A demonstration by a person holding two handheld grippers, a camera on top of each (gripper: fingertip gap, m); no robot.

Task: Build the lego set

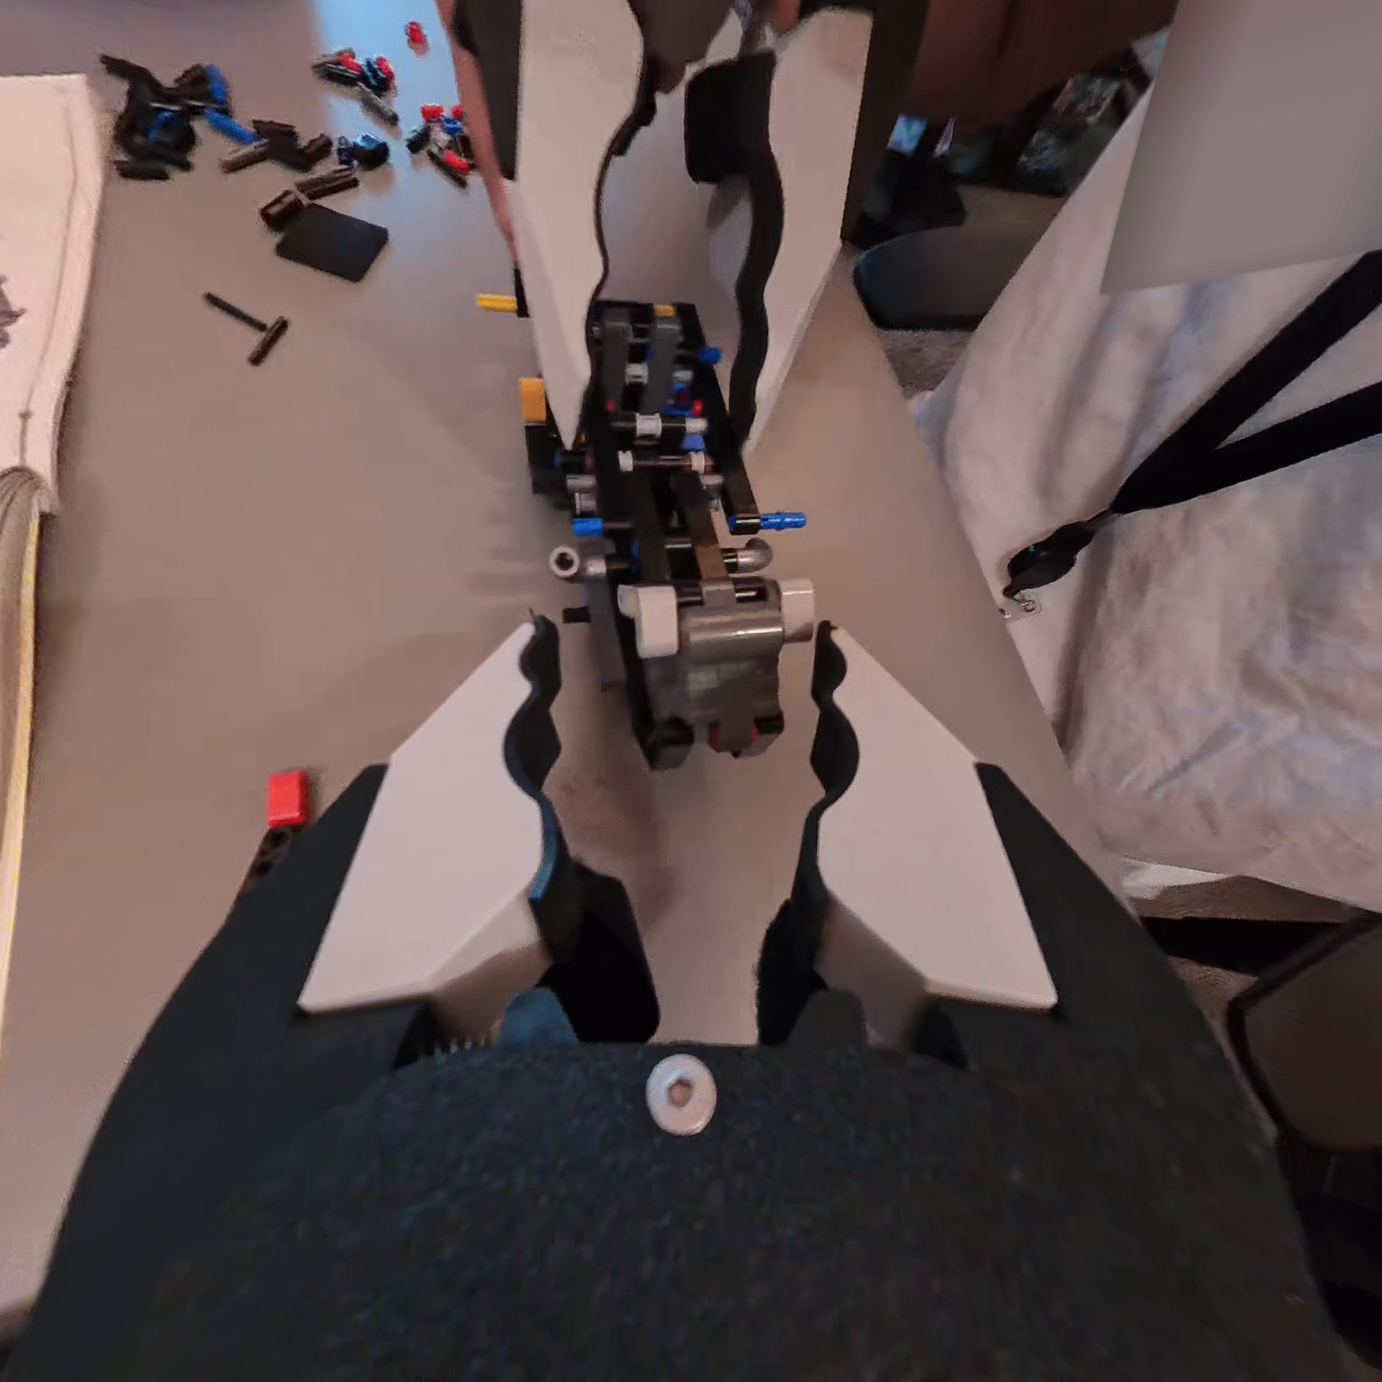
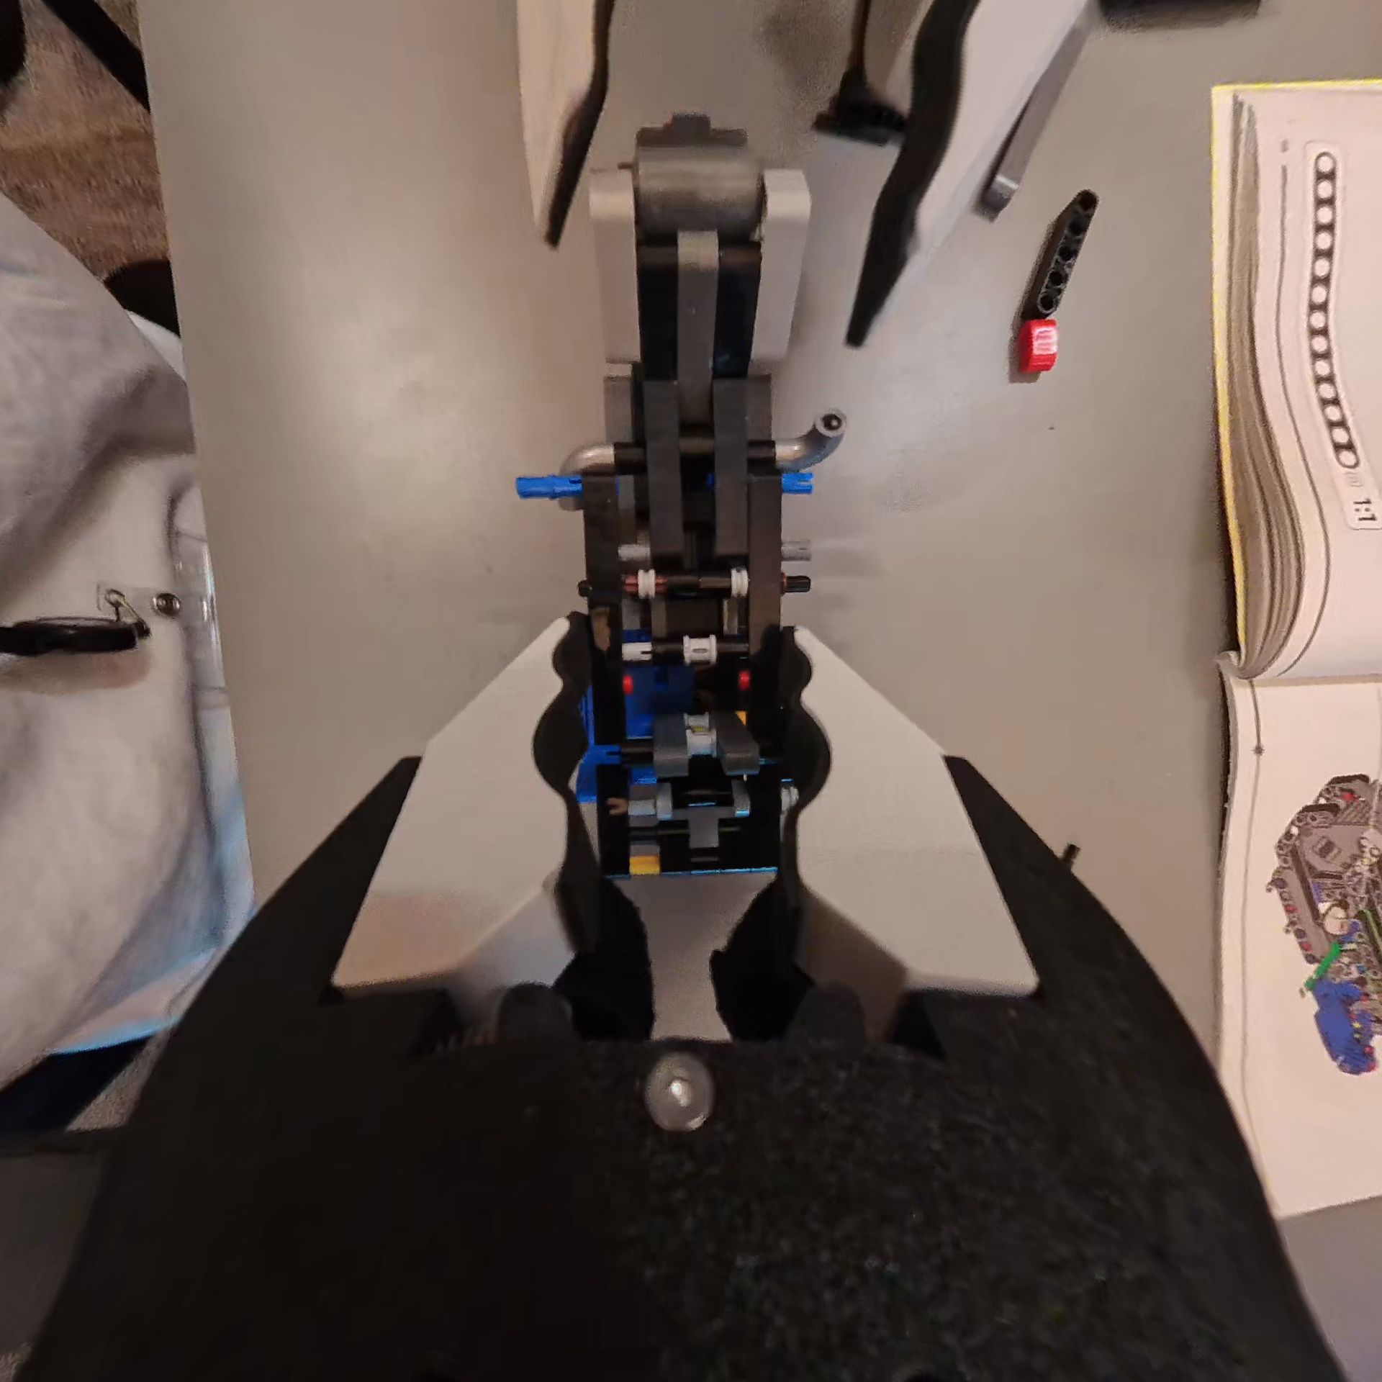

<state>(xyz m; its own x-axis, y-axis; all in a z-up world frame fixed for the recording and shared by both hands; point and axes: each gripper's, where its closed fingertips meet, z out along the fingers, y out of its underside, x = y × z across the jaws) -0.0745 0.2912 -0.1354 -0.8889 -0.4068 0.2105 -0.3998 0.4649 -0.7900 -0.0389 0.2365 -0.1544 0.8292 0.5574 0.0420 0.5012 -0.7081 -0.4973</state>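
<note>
Item one: the long black lego assembly, lying on the grey table. I am clamping its near end between the pads of my right gripper, jaws drawn in on its sides. Its far end, carrying the grey motor block, is sitting between the spread jaws of my left gripper, which is holding nothing; whether the pads are touching, I cannot tell.

Item two: loose stock. I am noting a pile of black, blue and red pieces well apart across the table, a red piece and a black beam nearer.

Item three: the instruction booklet, lying open.

Progress, as I am judging it: one sub-frame done, much left.
</note>
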